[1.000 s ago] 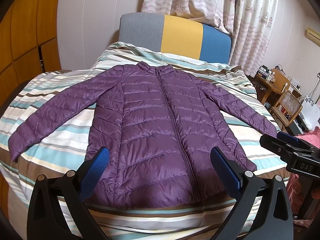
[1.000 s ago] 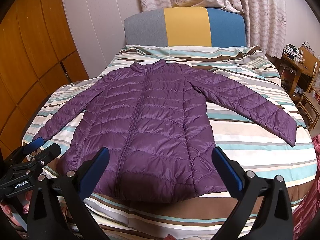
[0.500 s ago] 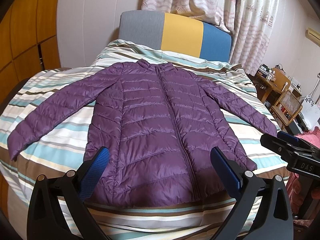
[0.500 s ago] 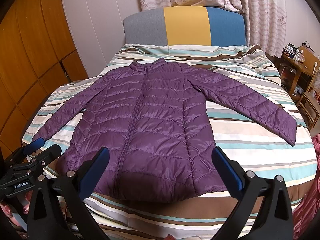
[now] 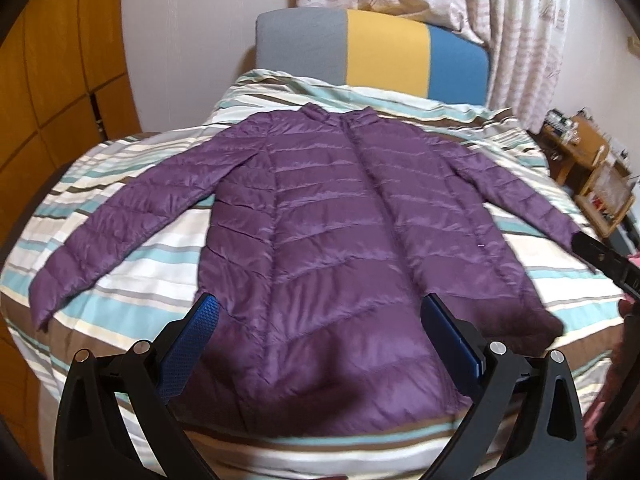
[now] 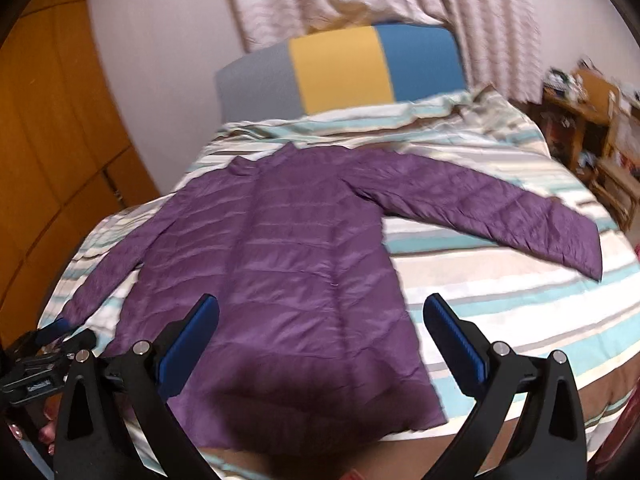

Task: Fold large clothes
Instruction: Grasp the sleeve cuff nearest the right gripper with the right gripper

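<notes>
The left claw (image 5: 316,344) and right claw (image 6: 320,340) gape wide, holding nothing, above the near hem of the purple jacket (image 5: 340,240) spread flat on the striped bed (image 5: 132,268); best pinch one sleeve cuff cleanly, then fold it across the body.

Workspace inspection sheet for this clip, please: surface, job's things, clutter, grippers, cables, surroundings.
Surface: bed with striped quilt.
Job's things: purple puffer jacket flat, front up, zipped, sleeves spread, unfolded.
Clutter: nothing seen on the bed.
Grippers: left gripper and right gripper above the hem, jaws wide, empty.
Cables: nothing seen.
Surroundings: tricolour headboard, curtains, wooden wardrobe, cluttered wooden desk.
</notes>
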Available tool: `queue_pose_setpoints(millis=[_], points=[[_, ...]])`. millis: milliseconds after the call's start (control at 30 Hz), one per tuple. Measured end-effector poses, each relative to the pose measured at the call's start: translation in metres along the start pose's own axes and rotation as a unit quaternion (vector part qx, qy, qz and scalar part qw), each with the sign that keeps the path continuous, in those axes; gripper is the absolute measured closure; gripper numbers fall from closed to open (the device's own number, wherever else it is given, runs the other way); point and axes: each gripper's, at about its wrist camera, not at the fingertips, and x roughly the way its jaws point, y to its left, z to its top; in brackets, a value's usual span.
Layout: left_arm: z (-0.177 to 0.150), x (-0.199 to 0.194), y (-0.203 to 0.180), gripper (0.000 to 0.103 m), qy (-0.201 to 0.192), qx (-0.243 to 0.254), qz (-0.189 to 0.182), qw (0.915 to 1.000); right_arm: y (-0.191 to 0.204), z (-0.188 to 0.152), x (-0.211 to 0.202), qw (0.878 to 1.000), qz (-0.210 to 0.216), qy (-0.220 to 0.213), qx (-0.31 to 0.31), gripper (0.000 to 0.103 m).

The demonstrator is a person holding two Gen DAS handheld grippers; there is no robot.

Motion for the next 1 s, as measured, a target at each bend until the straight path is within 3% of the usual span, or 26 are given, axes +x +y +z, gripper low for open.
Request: queue_pose_setpoints(millis=[167,300,433,533,633,833,1000], points=[[0.008,0.036,0.01,0.003,0.018,0.007,0.024,0.9995,-0.051,0.001,0.04,0.996,-0.056,0.054,0.045,0.002],[0.015,0.069,0.014,0.003,0.045,0.009,0.039,0.9982,-0.104,0.0,0.065,0.988,-0.063,0.076,0.122,0.002],[0.027,0.102,0.025,0.003,0.064,-0.017,0.041,0.997,-0.162,-0.002,0.076,0.971,-0.052,0.054,0.228,0.002],[0.035,0.124,0.034,0.003,0.067,-0.035,0.06,0.9953,-0.193,-0.003,0.081,0.956,-0.061,0.044,0.282,0.01],[0.043,0.144,0.047,0.003,0.07,-0.061,0.073,0.993,-0.216,-0.001,0.083,0.948,-0.069,0.029,0.31,0.02],[0.053,0.165,0.064,0.003,0.056,-0.072,0.101,0.9907,-0.242,0.01,0.087,0.932,-0.075,0.0,0.354,0.022],[0.052,0.176,0.072,0.003,0.05,-0.072,0.105,0.9906,-0.259,0.018,0.094,0.911,-0.082,-0.037,0.403,0.023]])
